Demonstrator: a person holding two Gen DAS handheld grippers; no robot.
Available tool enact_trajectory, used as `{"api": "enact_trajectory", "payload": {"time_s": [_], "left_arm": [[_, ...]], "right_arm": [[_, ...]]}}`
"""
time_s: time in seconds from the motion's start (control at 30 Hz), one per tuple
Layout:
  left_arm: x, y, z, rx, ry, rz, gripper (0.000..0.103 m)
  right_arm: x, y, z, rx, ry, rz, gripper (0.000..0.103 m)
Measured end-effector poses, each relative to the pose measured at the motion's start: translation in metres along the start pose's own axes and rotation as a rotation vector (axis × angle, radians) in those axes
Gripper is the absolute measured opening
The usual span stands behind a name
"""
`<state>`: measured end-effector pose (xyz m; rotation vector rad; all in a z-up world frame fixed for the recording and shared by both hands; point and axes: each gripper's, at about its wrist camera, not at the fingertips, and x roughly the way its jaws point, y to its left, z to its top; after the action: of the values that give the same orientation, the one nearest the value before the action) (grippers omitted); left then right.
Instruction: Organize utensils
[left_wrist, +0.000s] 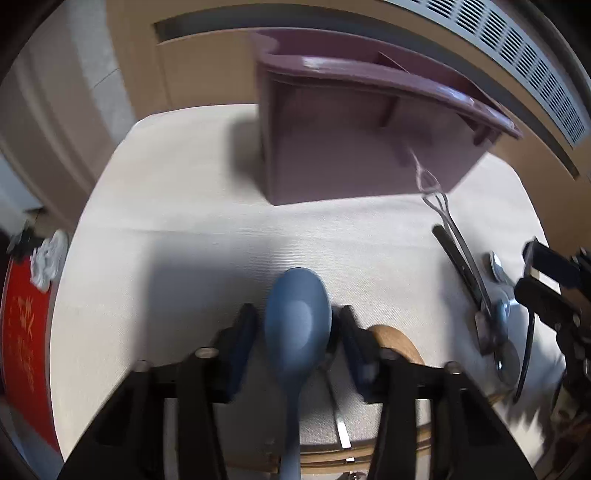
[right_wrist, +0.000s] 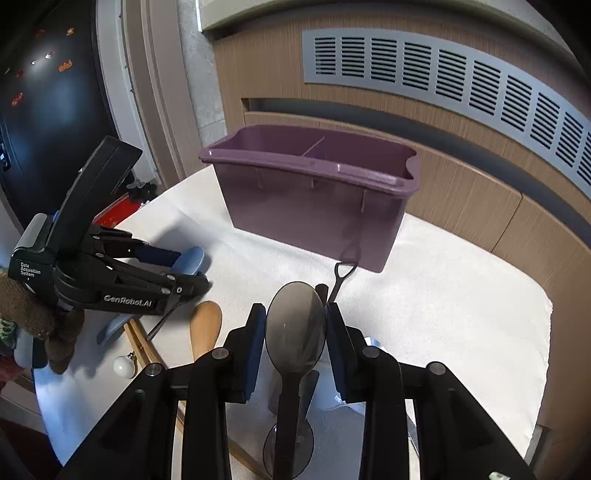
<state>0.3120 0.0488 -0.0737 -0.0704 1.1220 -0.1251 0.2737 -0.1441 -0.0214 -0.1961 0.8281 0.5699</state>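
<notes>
- Blue plastic spoon (left_wrist: 297, 325): long axis running near to far, bowl pointing far toward the purple plastic two-compartment caddy (left_wrist: 354, 122), handle trailing near; lifted above the white tablecloth (left_wrist: 184, 221).
- Left gripper (left_wrist: 298, 332): blue pads either side of the spoon; contact at the bowl not clear, grip further down the handle hidden.
- Dark translucent grey spoon (right_wrist: 295, 332): long axis near to far, bowl far, facing the caddy.
- Right gripper (right_wrist: 295, 328): pads pressed against the bowl's two edges, pinching it.
- Left gripper seen from the right wrist view: tilted down-right, near the table's left edge.
- Wooden spoon (right_wrist: 205, 328): flat on the cloth, between the grippers.
</notes>
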Motion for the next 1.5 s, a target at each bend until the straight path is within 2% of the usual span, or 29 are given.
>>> {"api": "enact_trajectory", "payload": {"time_s": [0.07,0.1,0.23,0.33,0.43,0.53,0.63,0.7,0.8,0.87,0.97,1.17,1.3,1.4,1.5], "left_arm": [[-0.014,0.001,-0.003,-0.017,-0.053,-0.049,0.035],[-0.022,0.0,-0.004,-0.014,-0.086,-0.049,0.035],[-0.069,-0.01,-0.011,-0.013,-0.253,-0.08,0.035],[-0.116,-0.014,-0.003,-0.018,-0.4,-0.12,0.035],[-0.174,-0.019,0.032,-0.008,-0.557,-0.174,0.034],[-0.214,-0.023,0.072,-0.001,-0.694,-0.189,0.033],[-0.222,-0.018,0.101,-0.017,-0.75,-0.219,0.033],[-0.215,-0.014,0.113,-0.026,-0.752,-0.225,0.033],[-0.196,-0.008,0.122,-0.034,-0.708,-0.241,0.032],[-0.178,-0.005,0.129,-0.035,-0.678,-0.242,0.031],[-0.154,0.0,0.128,-0.047,-0.625,-0.25,0.031],[-0.113,0.013,0.121,-0.094,-0.531,-0.265,0.031],[-0.088,0.016,0.119,-0.134,-0.458,-0.313,0.031],[-0.072,0.017,0.121,-0.157,-0.404,-0.34,0.031],[-0.062,0.01,0.125,-0.152,-0.358,-0.369,0.031]], "right_arm": [[-0.006,0.0,0.0,0.0,-0.035,-0.015,0.03],[-0.01,0.0,0.0,-0.003,-0.055,-0.017,0.03],[-0.023,-0.001,0.003,-0.009,-0.104,-0.025,0.03],[-0.039,-0.004,0.013,0.01,-0.167,-0.039,0.03],[-0.077,-0.011,0.047,0.027,-0.311,-0.049,0.03],[-0.123,-0.023,0.108,0.047,-0.493,-0.085,0.03],[-0.132,-0.034,0.149,0.073,-0.564,-0.084,0.03],[-0.12,-0.038,0.162,0.077,-0.586,-0.09,0.03],[-0.091,-0.042,0.166,0.053,-0.604,-0.139,0.03],[-0.073,-0.048,0.166,0.052,-0.609,-0.14,0.03],[-0.048,-0.056,0.166,0.063,-0.593,-0.132,0.03],[-0.013,-0.065,0.153,0.059,-0.543,-0.172,0.03],[0.004,-0.065,0.144,0.03,-0.474,-0.127,0.03],[0.018,-0.068,0.138,0.029,-0.349,-0.038,0.031],[0.018,-0.069,0.126,0.024,-0.335,-0.049,0.031]]}}
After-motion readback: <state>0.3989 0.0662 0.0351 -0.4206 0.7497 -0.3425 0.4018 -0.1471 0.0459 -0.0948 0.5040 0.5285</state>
